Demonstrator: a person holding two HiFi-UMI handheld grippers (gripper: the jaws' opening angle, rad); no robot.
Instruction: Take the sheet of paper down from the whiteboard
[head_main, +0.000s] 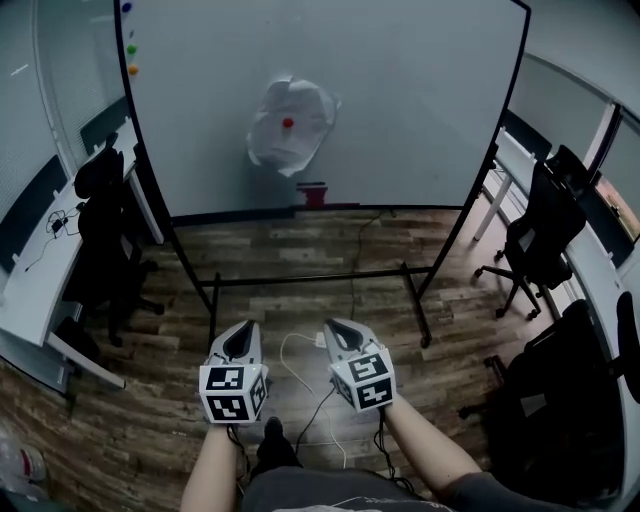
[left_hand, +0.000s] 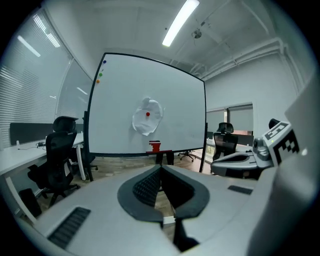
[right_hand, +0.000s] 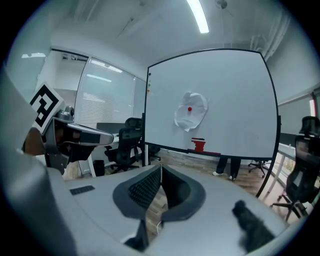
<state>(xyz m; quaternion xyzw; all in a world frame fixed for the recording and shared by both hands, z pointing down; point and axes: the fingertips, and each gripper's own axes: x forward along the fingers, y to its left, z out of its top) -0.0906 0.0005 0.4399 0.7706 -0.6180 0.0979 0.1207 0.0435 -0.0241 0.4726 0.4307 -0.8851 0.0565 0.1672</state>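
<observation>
Wood-plank office flooring (head_main: 300, 250) carries a white whiteboard (head_main: 420, 90) on a black wheeled frame, standing well ahead of you. Locate the crumpled white sheet of paper (head_main: 290, 135) near the board's centre. A small round red magnet (head_main: 288, 122) pins it to the surface. A red block (head_main: 312, 193) sits on the board's lower ledge, just below the sheet. Black office chairs (head_main: 100, 230) and white desks (head_main: 30, 290) flank the board.

Your left gripper (head_main: 241, 330) and right gripper (head_main: 338, 330) are held side by side, well apart from the board. Each has its jaws closed together on nothing.

No step is complete: the sheet is still mounted. The remaining steps, by judgement, are to approach the board, free the sheet from the magnet, and bring it down.
</observation>
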